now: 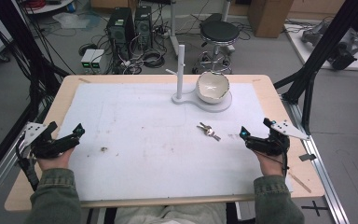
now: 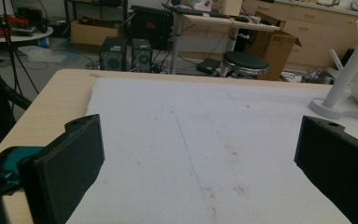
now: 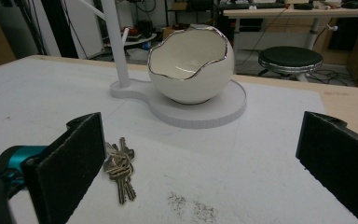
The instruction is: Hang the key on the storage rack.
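From the high view, the bunch of keys (image 1: 208, 131) lies flat on the white mat of the bench (image 1: 279, 100), right of the middle and nearer the right edge than the left. The right claw (image 1: 256, 132) sits just beside it toward the right edge, jaws spread wide with nothing between them. The left claw (image 1: 65, 135) rests near the left edge, well apart from the keys, also spread and empty. Behind the keys, toward the far edge, a white stand (image 1: 182, 70) with pegs shares a base with an egg-shaped bowl (image 1: 212, 87).

In the left gripper view, the left claw (image 2: 198, 161) looks across bare mat; its jaws stand wide, and the stand (image 2: 349, 65) shows at the far right. This hand has no part in the pickup, I judge, and is best kept parked.

In the right gripper view, the keys (image 3: 119, 168) lie just beside the inner face of the left-hand jaw, off the centre of the right claw (image 3: 198, 161). The bowl (image 3: 191, 65) sits beyond, on its round base. To grip well, I would shift the claw sideways until the ring sits midway between the jaws, come down low to the mat, and close on the ring end rather than on the thin blades, which could slip out.
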{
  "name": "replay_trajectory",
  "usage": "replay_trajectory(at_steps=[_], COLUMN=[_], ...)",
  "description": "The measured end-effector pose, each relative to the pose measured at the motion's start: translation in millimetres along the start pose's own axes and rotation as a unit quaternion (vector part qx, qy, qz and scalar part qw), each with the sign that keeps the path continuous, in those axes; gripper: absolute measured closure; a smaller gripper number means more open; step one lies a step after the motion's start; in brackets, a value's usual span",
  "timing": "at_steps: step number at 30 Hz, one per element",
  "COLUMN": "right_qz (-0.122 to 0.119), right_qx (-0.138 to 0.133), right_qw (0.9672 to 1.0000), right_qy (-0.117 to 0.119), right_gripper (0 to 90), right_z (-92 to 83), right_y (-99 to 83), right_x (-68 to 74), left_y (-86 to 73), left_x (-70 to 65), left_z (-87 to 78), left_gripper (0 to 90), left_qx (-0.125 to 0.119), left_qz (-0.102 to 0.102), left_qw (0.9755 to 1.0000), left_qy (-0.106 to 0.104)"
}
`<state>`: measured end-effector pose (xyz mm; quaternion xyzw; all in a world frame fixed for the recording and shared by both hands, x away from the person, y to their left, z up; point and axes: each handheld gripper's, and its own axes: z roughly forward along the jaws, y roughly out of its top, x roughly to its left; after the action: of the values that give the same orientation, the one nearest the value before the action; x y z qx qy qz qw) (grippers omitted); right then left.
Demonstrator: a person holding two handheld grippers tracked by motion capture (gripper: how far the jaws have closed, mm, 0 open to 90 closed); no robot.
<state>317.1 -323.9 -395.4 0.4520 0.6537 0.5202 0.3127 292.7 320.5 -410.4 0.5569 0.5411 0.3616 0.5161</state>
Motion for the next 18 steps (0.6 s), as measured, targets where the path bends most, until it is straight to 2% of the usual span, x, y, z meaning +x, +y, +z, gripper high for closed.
replay_trajectory(at_steps=[8, 18], right_qz=[-0.001, -0.003], right_qx=[0.000, 0.004], right_qw=[1.0000, 0.9999], right_qy=[0.005, 0.009], right_gripper=[0.5, 0.5], right_z=[0.3, 1.8], right_y=[-0.2, -0.5], right_x=[1.1, 2.0], left_y=[-1.4, -1.5], left_x=[-0.1, 0.0], left_z=[2.2, 2.5], left_gripper=[1.9, 1.9], left_qx=[0.015, 0.013], left_qz=[-0.003, -0.002], left_qw=[0.9999, 0.9999], left_qy=[-0.007, -0.005])
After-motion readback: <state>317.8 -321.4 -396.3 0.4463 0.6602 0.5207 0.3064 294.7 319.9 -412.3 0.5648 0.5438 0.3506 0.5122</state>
